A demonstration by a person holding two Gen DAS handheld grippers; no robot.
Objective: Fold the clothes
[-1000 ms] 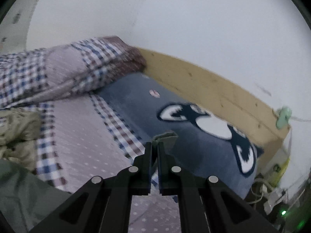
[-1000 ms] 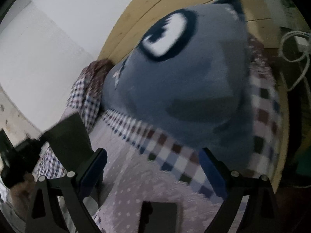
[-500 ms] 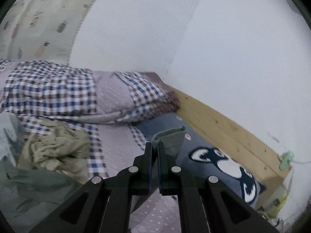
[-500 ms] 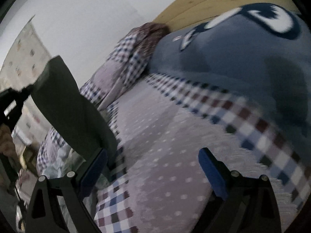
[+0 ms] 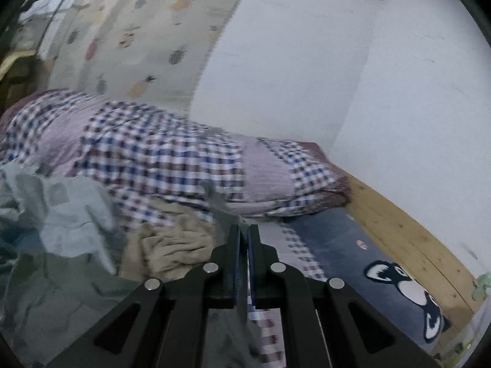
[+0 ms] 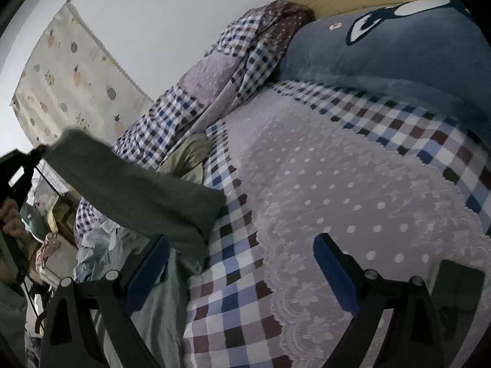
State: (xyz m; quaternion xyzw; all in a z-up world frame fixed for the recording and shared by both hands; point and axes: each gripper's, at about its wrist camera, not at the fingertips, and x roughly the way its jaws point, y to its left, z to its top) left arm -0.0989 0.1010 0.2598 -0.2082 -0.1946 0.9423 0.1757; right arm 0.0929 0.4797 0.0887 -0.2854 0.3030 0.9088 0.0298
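A grey-green garment [image 6: 135, 193] hangs stretched above the bed. Its upper end is pinched in my left gripper [image 5: 244, 236], which is shut on it; a bit of the cloth's edge [image 5: 219, 199] sticks out past the fingertips. In the right wrist view the left gripper [image 6: 21, 168] appears at the far left, with a hand [image 6: 12, 217] below it. My right gripper [image 6: 242, 273] is open. The garment's lower end drops just behind its left finger [image 6: 150, 270], and nothing lies between the pads.
On the checked and dotted bed sheet [image 6: 307, 199] lie a beige garment [image 5: 172, 245] and a pale blue one [image 5: 55, 202]. A folded checked quilt [image 5: 153, 153] lies along the wall, by a blue cartoon pillow [image 5: 383, 276] and the wooden headboard [image 5: 414, 245]. A dark flat object [image 6: 457, 288] sits at the bed's near edge.
My left gripper has risen and swung left with the garment, from facing the pillow to facing the quilt and curtain. The right gripper stayed open and turned toward the hanging cloth.
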